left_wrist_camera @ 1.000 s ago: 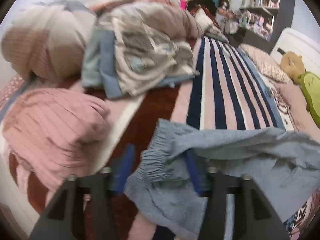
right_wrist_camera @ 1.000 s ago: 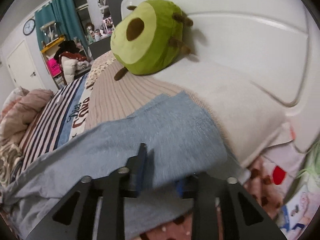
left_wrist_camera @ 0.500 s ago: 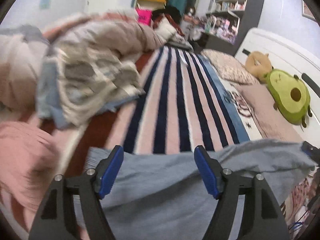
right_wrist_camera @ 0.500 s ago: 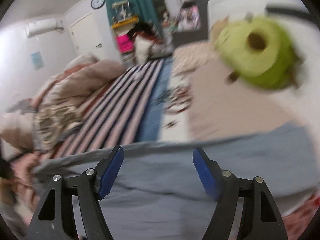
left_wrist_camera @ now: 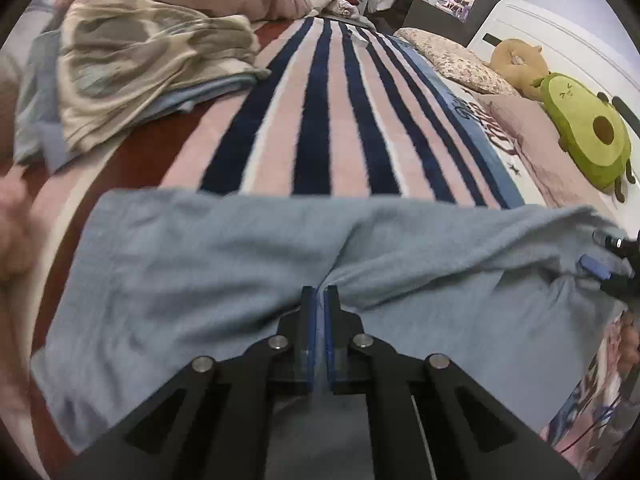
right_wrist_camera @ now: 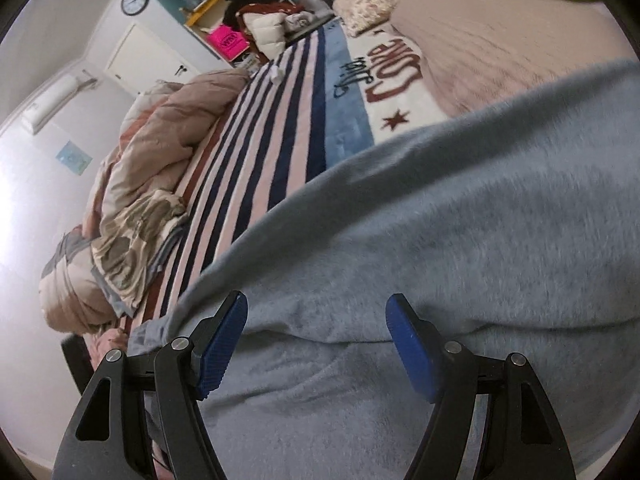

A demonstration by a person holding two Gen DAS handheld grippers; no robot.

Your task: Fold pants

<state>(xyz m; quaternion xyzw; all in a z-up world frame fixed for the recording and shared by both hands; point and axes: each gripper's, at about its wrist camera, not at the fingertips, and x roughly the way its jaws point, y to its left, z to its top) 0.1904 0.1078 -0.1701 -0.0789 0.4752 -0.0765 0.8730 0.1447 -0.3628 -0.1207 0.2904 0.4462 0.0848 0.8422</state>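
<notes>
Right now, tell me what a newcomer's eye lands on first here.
The grey-blue pants spread across the near edge of the bed, the left gripper pinching a fold of them. Behind runs the navy-and-pink striped blanket. A green avocado plush lies at the right by the headboard.

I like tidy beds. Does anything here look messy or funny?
Yes. The blue pants are bunched into a ridge where the left gripper pinches them, not flat. A rumpled heap of clothes sits on the striped blanket.
</notes>
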